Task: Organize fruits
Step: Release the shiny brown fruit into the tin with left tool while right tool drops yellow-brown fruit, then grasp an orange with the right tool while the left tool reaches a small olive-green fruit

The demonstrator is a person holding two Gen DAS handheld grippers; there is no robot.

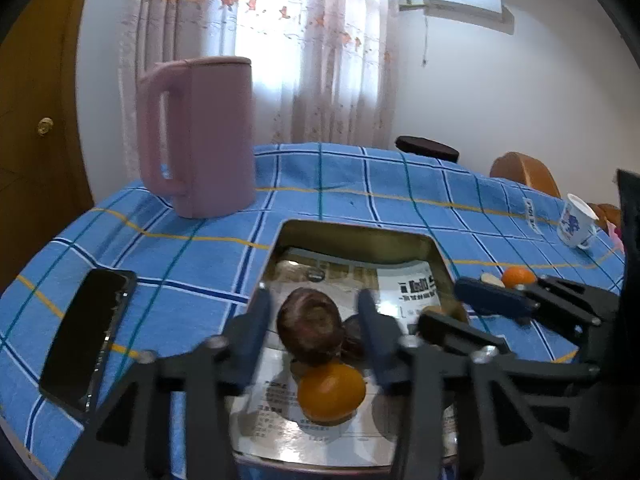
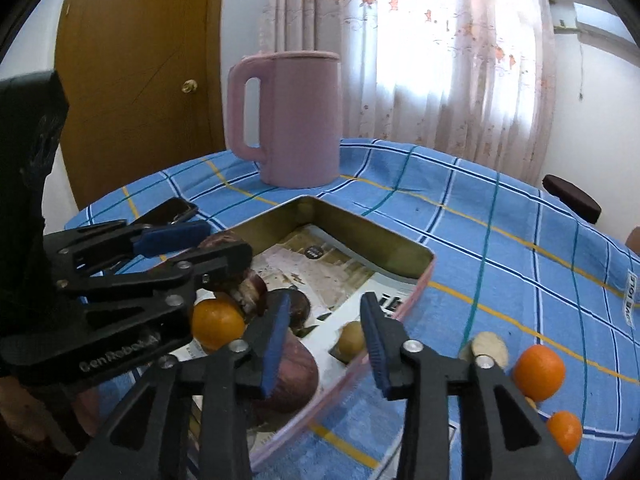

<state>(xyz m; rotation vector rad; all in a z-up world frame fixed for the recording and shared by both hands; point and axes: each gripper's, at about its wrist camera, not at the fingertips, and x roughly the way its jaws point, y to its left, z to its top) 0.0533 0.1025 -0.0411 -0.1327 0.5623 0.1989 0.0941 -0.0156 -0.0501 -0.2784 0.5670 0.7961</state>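
Right now both grippers hang over the tin [image 2: 416, 258], each with its jaws apart and nothing pinched. From the left wrist view, the left gripper [image 1: 316, 336] straddles a dark reddish fruit [image 1: 310, 330] that sits between its fingers without either pad pressing on it; a yellow-orange fruit [image 1: 331, 392] lies just nearer, at about 6 o'clock from that fruit, also in the tin. From the right wrist view, the right gripper [image 2: 326, 340] is released too, with a small olive-yellow fruit [image 2: 351, 340] resting on the tin floor in the gap ahead of its fingertips and a large red fruit [image 2: 298, 376] low beside its left finger.

What the next move turns on lies outside the tin: an orange [image 2: 539, 372] sits on the cloth [image 2: 500, 240] at about 3 o'clock from the right gripper, with a smaller orange [image 2: 565, 431] nearer at 4 o'clock and a pale piece [image 2: 486, 346] just beside the tin wall. The right hand is plainly nearer to these than the left. Being round, the oranges offer no long axis to line up with.

Farther off, at 11 o'clock, a pink jug [image 2: 298, 120] stands on the cloth, well clear.
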